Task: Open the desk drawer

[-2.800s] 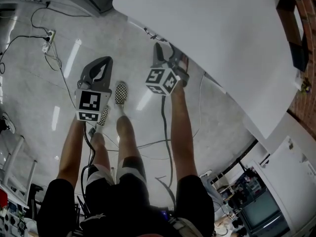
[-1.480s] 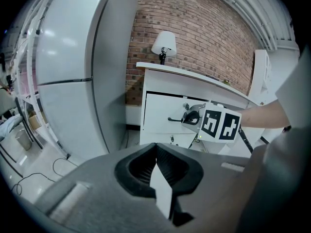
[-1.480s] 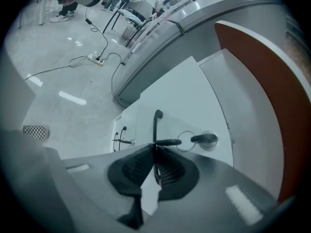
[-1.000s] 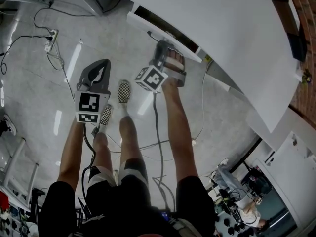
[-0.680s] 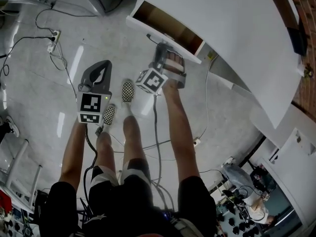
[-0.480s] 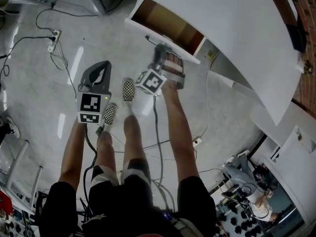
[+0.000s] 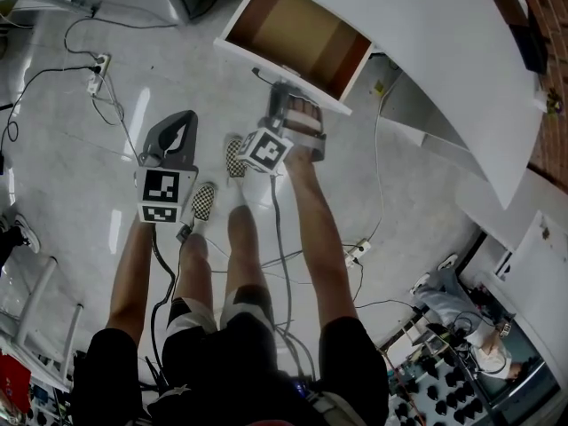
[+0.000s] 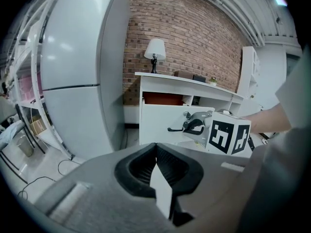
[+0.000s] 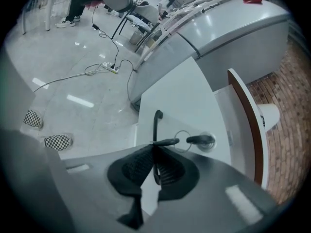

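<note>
In the head view the white desk drawer (image 7: 286,82) stands pulled out from under the desk top (image 7: 426,51), and its brown inside (image 7: 297,35) shows. My right gripper (image 7: 280,103) is shut on the drawer's black handle (image 9: 156,123), which runs between its pads. A key (image 9: 199,140) with a ring sits in the lock beside the handle. My left gripper (image 7: 174,137) hangs over the floor to the left, apart from the drawer, shut with nothing in it. From the left gripper view the drawer front (image 8: 160,125) and the right gripper's marker cube (image 8: 228,137) are ahead.
The person's legs and checkered shoes (image 7: 233,153) stand under the grippers. Cables and a power strip (image 7: 92,74) lie on the glossy floor at the left, another strip (image 7: 359,251) at the right. A tall grey cabinet (image 8: 77,72) stands left of the desk.
The drawer has slid out from under the desk top, showing more of its brown inside. My right gripper came back with the handle. The left gripper shifted a little.
</note>
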A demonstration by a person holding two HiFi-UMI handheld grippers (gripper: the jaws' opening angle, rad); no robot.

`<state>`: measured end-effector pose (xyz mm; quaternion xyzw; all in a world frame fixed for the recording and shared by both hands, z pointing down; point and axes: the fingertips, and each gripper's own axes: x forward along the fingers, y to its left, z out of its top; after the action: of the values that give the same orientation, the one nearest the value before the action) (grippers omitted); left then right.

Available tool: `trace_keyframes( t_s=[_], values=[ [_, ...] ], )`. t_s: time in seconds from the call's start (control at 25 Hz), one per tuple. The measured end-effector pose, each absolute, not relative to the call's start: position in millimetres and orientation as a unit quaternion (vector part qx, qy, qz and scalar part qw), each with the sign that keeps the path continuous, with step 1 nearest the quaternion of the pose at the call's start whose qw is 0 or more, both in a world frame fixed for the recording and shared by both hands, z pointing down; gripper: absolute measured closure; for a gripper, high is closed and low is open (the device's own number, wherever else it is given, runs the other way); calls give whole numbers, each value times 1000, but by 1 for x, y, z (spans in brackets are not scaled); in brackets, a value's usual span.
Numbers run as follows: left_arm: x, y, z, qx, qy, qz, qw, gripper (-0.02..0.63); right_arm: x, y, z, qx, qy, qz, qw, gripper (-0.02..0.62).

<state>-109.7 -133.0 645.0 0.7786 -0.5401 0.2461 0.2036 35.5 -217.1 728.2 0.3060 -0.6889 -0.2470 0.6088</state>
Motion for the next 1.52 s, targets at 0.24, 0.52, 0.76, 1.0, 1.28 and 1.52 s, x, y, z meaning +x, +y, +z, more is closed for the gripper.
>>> trace_keyframes(
  t_s=[0.24,0.52,0.76,1.0,1.28,1.52],
  values=[
    [-118,-110,645,782,-535,250,200,595,29,-190,735,299,-690,-246,612,572],
    [-125,-89,644,787,-529,251,195,597,22,-160,732,304,-690,-235,614,572],
    [-131,-75,640,793,-522,253,187,595,20,-144,732,307,-686,-243,613,572],
    [-133,-63,637,796,-518,253,184,595,20,-134,730,312,-684,-241,614,572],
    [-132,-53,632,799,-513,254,182,595,25,-132,724,324,-672,-238,621,572],
    [-133,-44,634,798,-510,260,186,595,24,-130,734,327,-670,-236,623,572]
  ],
)
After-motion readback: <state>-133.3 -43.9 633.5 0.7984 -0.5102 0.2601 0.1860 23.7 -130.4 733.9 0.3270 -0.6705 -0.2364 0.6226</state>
